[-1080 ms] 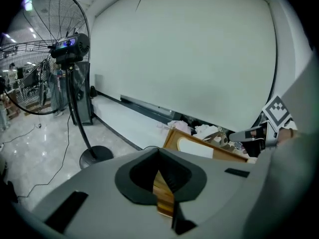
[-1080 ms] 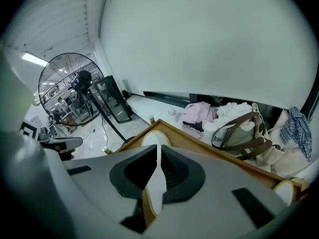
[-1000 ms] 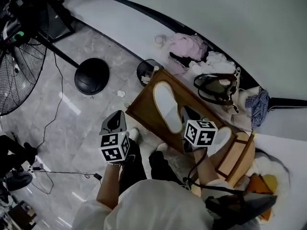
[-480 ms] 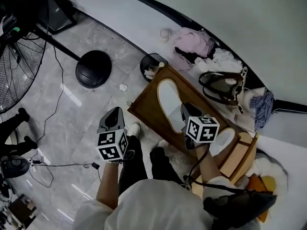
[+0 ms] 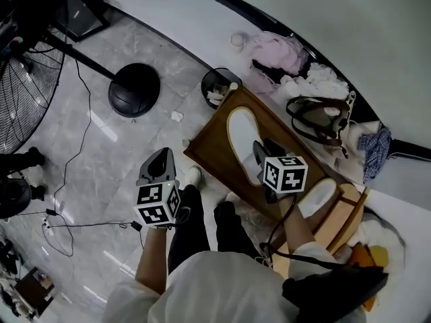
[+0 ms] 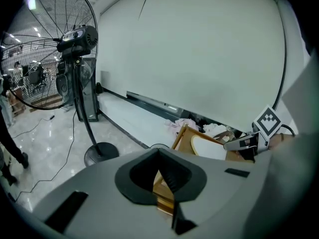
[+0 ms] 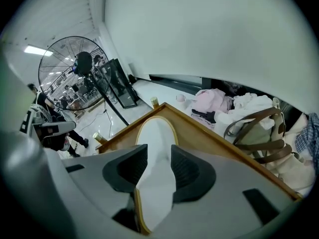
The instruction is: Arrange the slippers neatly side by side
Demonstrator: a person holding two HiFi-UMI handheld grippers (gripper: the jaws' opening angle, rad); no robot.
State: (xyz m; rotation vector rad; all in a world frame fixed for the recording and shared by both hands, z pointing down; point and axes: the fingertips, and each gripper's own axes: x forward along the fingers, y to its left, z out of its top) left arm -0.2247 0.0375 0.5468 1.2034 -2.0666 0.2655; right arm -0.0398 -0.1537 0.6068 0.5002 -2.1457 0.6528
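The step in hand looked like the reach for the first slipper [image 5: 241, 134], which lay lengthwise on the wooden board [image 5: 207, 152]. Its mate [image 5: 316, 197] sat apart at the board's near right end. The right claw [image 5: 261, 152] had just been opening and stood wide, with the slipper showing in the gap; the pads seemed clear of it, though this was hard to judge. Next it would need to lower, pinch the slipper's edge and bring it alongside the mate. The left claw [image 5: 159, 167] hung over the floor, closed and empty.
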